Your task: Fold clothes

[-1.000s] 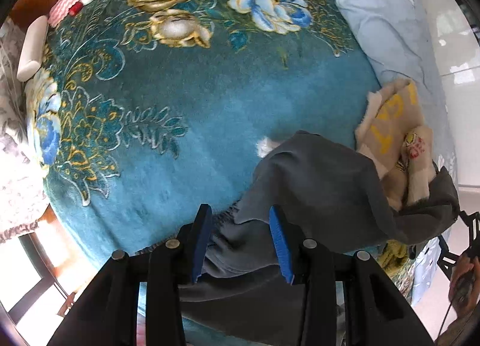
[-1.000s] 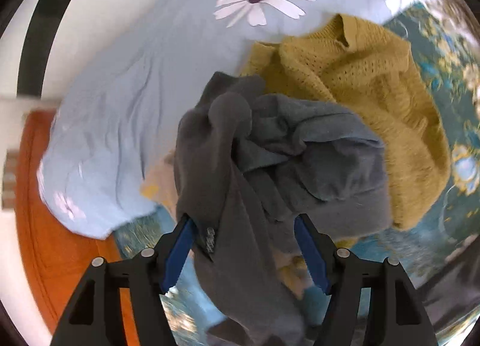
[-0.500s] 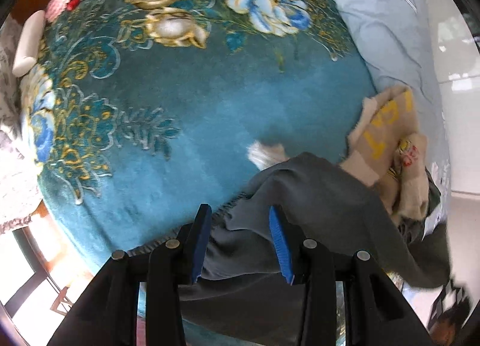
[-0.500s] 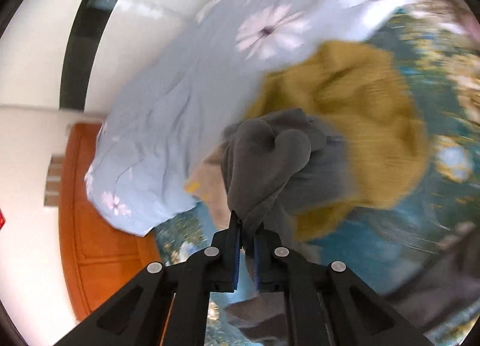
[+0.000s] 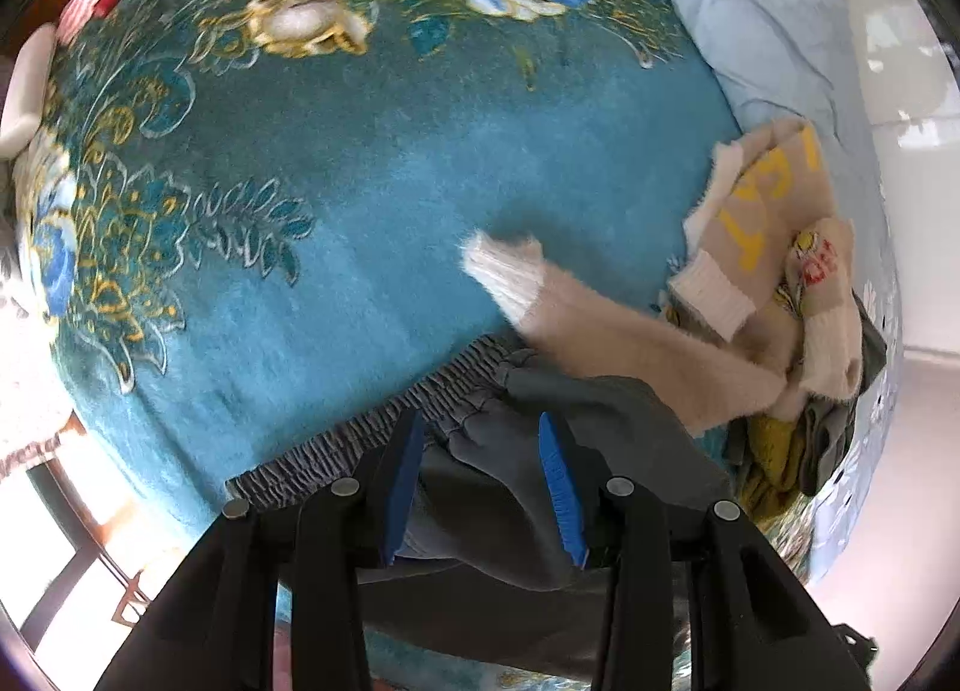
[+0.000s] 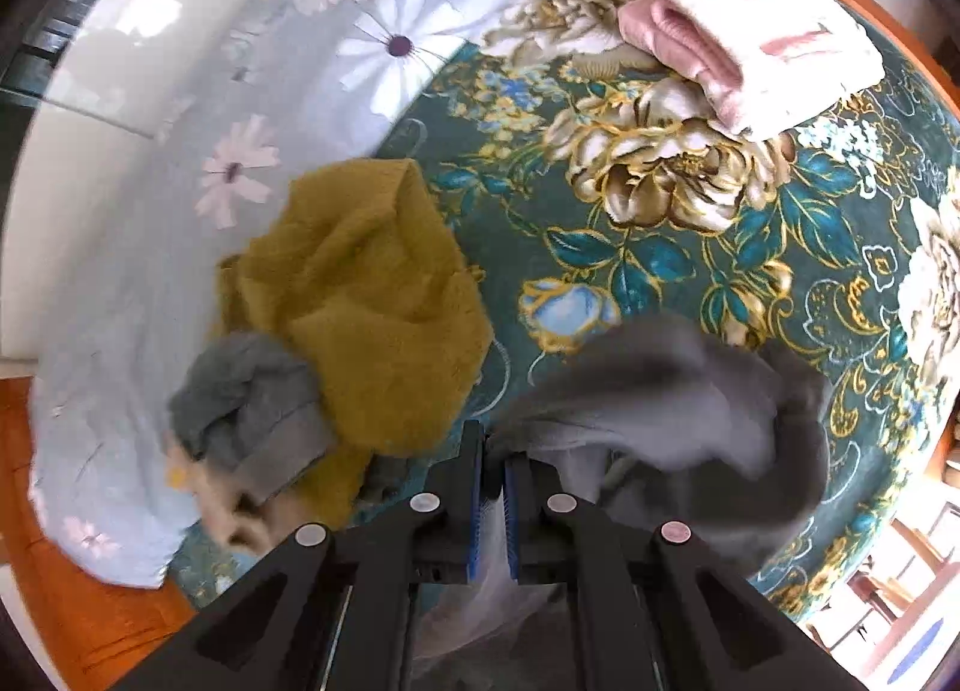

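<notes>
Grey trousers (image 5: 498,487) with a ruched elastic waistband (image 5: 372,427) lie at the near edge of a teal floral blanket (image 5: 360,181). My left gripper (image 5: 480,481) is shut on a thick bunch of them just behind the waistband. In the right wrist view, my right gripper (image 6: 492,487) is shut on another part of the grey trousers (image 6: 690,391), which trail blurred to the right over the blanket. Its pads are almost together, with thin cloth between them.
A beige sweater (image 5: 630,343) with white cuffs sprawls right of the trousers. A mustard sweater (image 6: 372,319) and a grey-green garment (image 6: 252,409) are piled by a pale blue daisy quilt (image 6: 240,151). A folded pink-and-white garment (image 6: 750,31) sits at the blanket's far side. Orange wooden floor (image 6: 90,619) lies beyond the edge.
My right gripper closed on the grey cloth and swept it off the pile and across the blanket. In the left view the cloth slid away, uncovering the beige sleeve and the waistband.
</notes>
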`<state>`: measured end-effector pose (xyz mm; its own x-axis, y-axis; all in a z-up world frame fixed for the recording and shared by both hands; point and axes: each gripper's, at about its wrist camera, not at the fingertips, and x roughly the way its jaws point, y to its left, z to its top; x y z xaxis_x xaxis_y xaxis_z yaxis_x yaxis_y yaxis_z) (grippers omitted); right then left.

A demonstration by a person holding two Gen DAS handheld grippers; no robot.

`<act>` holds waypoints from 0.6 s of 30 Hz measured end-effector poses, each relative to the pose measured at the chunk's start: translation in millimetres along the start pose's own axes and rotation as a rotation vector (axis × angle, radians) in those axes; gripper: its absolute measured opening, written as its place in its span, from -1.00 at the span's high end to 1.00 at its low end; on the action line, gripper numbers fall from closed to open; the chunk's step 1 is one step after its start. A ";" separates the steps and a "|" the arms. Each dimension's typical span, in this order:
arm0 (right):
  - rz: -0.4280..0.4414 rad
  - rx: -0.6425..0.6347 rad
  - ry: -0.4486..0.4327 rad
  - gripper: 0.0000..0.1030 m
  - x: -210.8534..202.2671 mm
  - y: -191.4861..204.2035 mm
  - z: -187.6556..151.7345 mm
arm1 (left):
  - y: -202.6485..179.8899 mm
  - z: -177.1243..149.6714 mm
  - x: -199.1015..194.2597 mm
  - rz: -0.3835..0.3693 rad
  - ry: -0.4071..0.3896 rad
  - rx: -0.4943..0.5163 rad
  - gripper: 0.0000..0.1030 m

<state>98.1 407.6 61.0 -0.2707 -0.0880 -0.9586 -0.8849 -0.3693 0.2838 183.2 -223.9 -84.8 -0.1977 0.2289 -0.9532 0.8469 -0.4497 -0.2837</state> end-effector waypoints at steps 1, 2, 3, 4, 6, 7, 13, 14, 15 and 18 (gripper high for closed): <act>-0.009 0.014 0.008 0.87 7.0 -1.9 3.1 | 4.6 1.0 2.0 -0.009 0.011 -0.030 0.21; -0.009 0.027 0.014 0.87 10.0 -4.3 3.2 | 10.2 2.1 5.7 -0.034 0.029 -0.079 0.21; -0.009 0.040 0.019 0.87 13.0 -6.7 3.2 | 14.8 3.5 10.8 -0.070 0.051 -0.132 0.20; -0.009 0.053 0.024 0.87 16.1 -9.1 3.2 | 18.4 5.0 17.1 -0.110 0.078 -0.187 0.20; -0.015 0.058 0.028 0.87 20.4 -11.6 4.9 | 21.2 8.1 34.7 -0.203 0.136 -0.329 0.11; -0.017 0.056 0.030 0.87 22.1 -12.5 6.4 | 22.1 9.6 43.3 -0.247 0.163 -0.397 0.09; 0.000 0.076 0.058 0.87 26.0 -23.5 14.3 | -26.4 20.3 96.0 -0.211 0.251 -0.484 0.04; 0.000 0.074 0.060 0.87 25.8 -24.8 14.2 | -37.8 22.2 104.2 -0.171 0.262 -0.457 0.04; 0.000 0.073 0.063 0.87 25.6 -26.2 14.0 | -49.8 23.5 112.9 -0.105 0.284 -0.411 0.04; 0.007 0.076 0.065 0.87 23.3 -32.6 12.0 | -77.1 23.0 133.8 0.101 0.321 -0.275 0.13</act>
<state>116.1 428.7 29.6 -0.2544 -0.1514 -0.9552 -0.9097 -0.2977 0.2895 80.1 -178.5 -192.9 0.0199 0.4718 -0.8815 0.9627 -0.2469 -0.1105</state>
